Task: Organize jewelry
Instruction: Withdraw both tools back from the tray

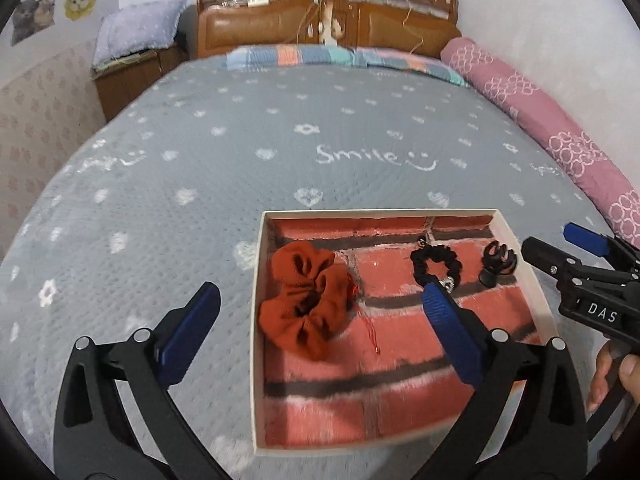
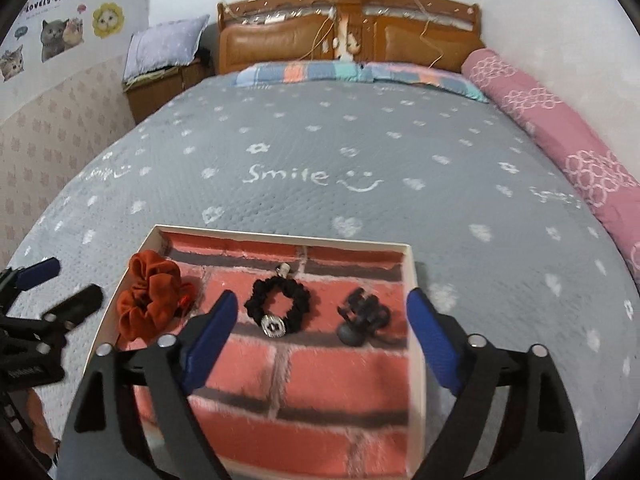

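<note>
A shallow white cardboard box lined with red brick-patterned fabric (image 1: 538,292) (image 2: 414,276) lies on the bed's grey quilted cover printed with white flowers and the word "Smile" (image 1: 200,168) (image 2: 480,200). Inside the box, a rust-orange fabric scrunchie (image 1: 302,304) (image 2: 150,300) sits by the left wall. A black scrunchie with a round silver charm (image 1: 434,264) (image 2: 278,306) lies near the middle of the box, and a small black claw hair clip (image 1: 496,262) (image 2: 362,318) rests beside the right wall.

The left tool (image 1: 320,312) hangs above the box with its blue-padded fingers spread wide, nothing between them. The right tool (image 2: 320,320) likewise stands apart and empty, framing the black scrunchie and the clip. No item touches either tool.
</note>
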`<control>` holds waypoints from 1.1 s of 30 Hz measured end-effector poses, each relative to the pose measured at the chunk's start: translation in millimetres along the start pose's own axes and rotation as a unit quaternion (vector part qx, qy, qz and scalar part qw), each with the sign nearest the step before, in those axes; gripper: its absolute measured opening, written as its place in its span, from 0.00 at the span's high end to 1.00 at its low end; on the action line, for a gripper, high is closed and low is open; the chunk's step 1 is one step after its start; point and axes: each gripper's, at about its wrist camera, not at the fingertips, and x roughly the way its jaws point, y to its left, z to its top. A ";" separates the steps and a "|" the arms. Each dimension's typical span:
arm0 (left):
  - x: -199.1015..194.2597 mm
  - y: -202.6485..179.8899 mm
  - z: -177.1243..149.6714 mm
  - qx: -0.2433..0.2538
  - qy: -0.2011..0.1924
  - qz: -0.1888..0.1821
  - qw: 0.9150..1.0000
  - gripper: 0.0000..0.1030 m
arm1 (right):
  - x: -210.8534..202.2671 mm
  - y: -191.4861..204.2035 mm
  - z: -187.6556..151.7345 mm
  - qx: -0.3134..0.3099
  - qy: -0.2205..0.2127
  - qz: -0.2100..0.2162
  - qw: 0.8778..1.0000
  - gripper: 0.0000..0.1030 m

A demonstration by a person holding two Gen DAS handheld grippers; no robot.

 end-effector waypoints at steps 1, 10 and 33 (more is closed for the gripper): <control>-9.2 -0.2 -3.6 0.004 -0.005 0.005 1.000 0.05 | -6.7 -3.2 -5.9 0.002 -0.003 -0.004 1.000 0.15; -66.7 14.1 -40.5 0.019 -0.023 0.050 0.998 0.05 | -49.8 -39.4 -60.2 0.053 -0.001 -0.038 0.998 0.10; -136.7 85.5 -185.3 -0.031 -0.001 0.064 0.997 0.05 | -121.4 -14.1 -196.1 0.037 0.006 -0.077 0.996 0.07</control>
